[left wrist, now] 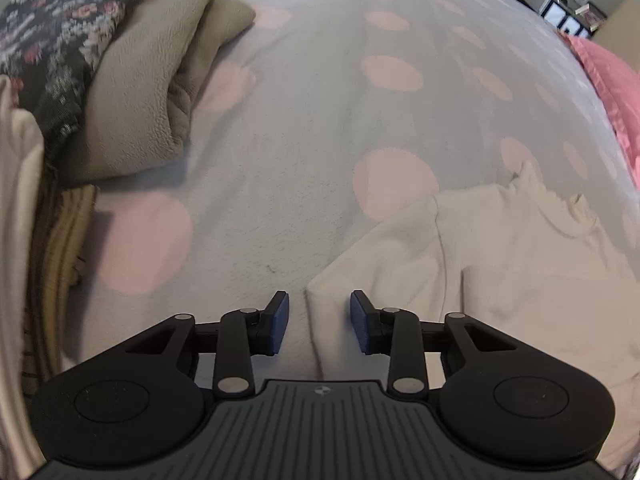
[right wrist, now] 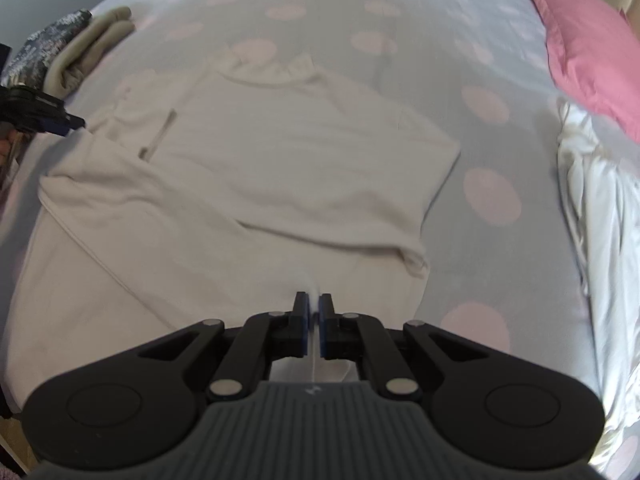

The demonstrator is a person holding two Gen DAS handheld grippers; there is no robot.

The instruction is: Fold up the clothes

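Spread flat on the bed (right wrist: 460, 40), just ahead of the right claw (right wrist: 314, 312): cream top (right wrist: 280, 152), ruffled collar at the far end, one sleeve folded across the lower part. Right claw clamped tight on a thin fold of that top's near hem, cloth pinched between the blue pads and rising as a small ridge right at the fingertips. Off to that claw's far left, at the top's sleeve edge: left claw (right wrist: 76, 123), dark, tip just beside the cloth; contact not clear. Beyond it, at the bed's far left corner: folded beige fleece (right wrist: 92, 44) with a dark floral garment (right wrist: 48, 40) lying on it. To the right claw's right: crumpled white satin sheet (right wrist: 600, 220), and past that a pink pillow (right wrist: 592, 32).

From the left wrist: left claw (left wrist: 319, 322) parted narrowly, blue pads apart with nothing pressed between them, poised over the pale polka-dot bed cover (left wrist: 248, 168). Cream top (left wrist: 500, 264) ahead and to that claw's right, its nearest edge running down between the pads without being gripped. Far ahead on the left: beige fleece (left wrist: 148, 92), floral garment (left wrist: 52, 36) draped over it. Close at the left edge: more piled cloth (left wrist: 20, 184), pale and striped, blurred.
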